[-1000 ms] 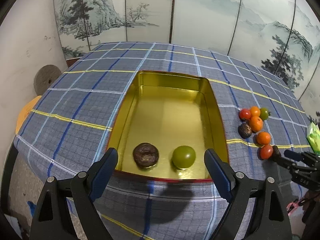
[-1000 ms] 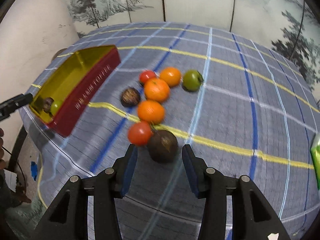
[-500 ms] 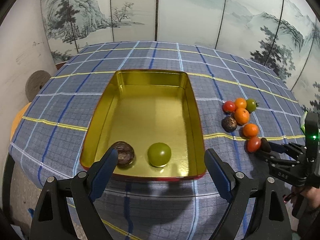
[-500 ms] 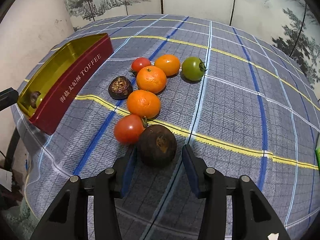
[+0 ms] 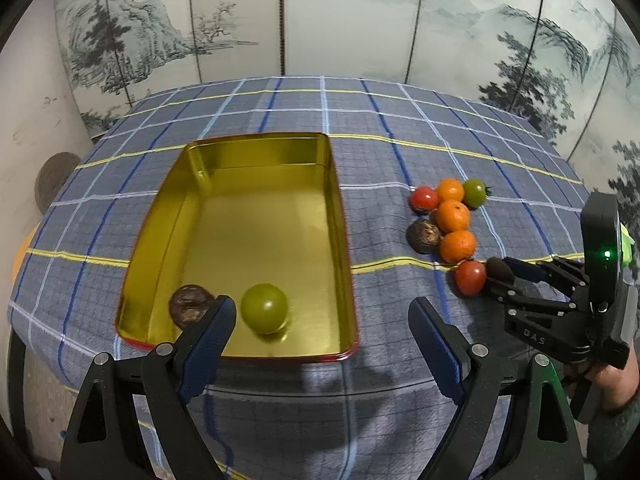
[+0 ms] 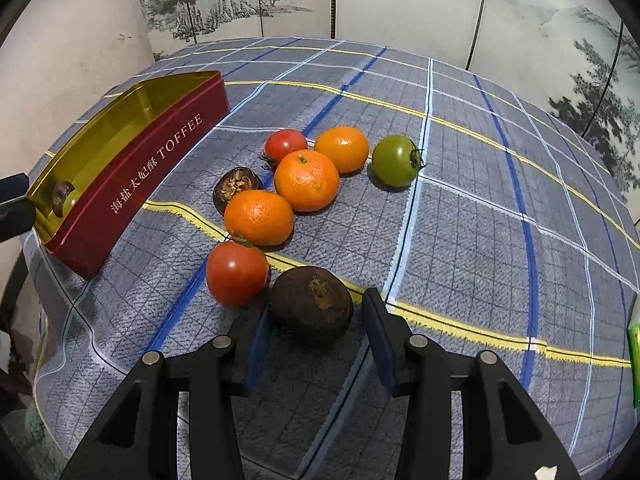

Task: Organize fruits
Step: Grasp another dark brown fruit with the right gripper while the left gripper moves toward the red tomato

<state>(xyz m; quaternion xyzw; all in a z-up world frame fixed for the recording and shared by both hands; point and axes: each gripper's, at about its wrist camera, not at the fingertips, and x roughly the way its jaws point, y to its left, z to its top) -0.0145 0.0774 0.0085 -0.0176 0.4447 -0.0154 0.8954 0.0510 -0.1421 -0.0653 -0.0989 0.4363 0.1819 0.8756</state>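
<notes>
Straddling the dark fruit (image 6: 311, 309), the right gripper (image 6: 316, 344) is open, gripping nothing. Next: close, carry to the tin (image 5: 340, 216). The left gripper (image 5: 320, 334) is wide open and empty.

Plaid-clothed table (image 6: 480, 240), toffee tin (image 6: 132, 172), clustered fruits (image 6: 306, 180) beside it

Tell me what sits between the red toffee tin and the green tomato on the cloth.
In the right wrist view, between tin and green tomato lie a red tomato, two oranges and, nearer the tin, a dark fruit.
</notes>
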